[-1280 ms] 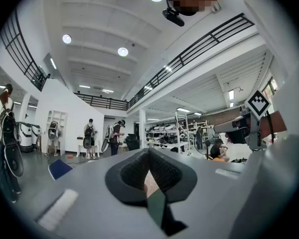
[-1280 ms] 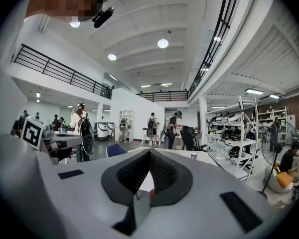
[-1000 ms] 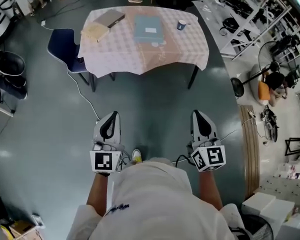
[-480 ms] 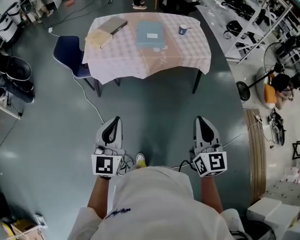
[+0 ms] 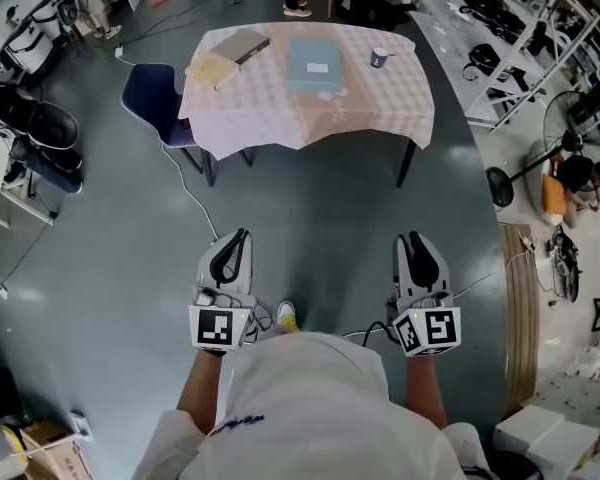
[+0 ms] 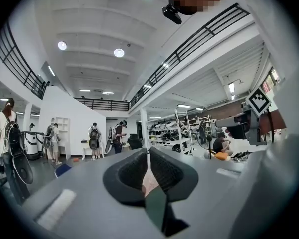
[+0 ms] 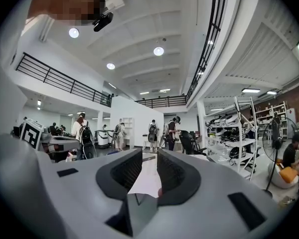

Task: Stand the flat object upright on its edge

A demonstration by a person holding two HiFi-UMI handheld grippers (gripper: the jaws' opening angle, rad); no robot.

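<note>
A dark grey-green, glossy floor (image 5: pixel 330 208) filled the hall. At the far side stood a table (image 5: pixel 380 113) under a pink checked cloth. A blue chair (image 5: pixel 152 93) sat at its left corner, and a white cable (image 5: pixel 180 183) trailed over the floor nearby. Metal shelving (image 5: pixel 510 28) lined the far right, with a standing fan (image 5: pixel 501 185) near it. White walls rose to a railed balcony (image 7: pixel 60 78), and round ceiling lamps (image 7: pixel 159 51) glowed overhead.

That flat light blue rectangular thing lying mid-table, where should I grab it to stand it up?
Grip the flat light blue rectangular object by its near edge, coming from the near side of the pale checked-cloth table. It lies flat with that edge facing you and bare cloth in front, so lifting there would likely pivot it onto its far edge.
</note>
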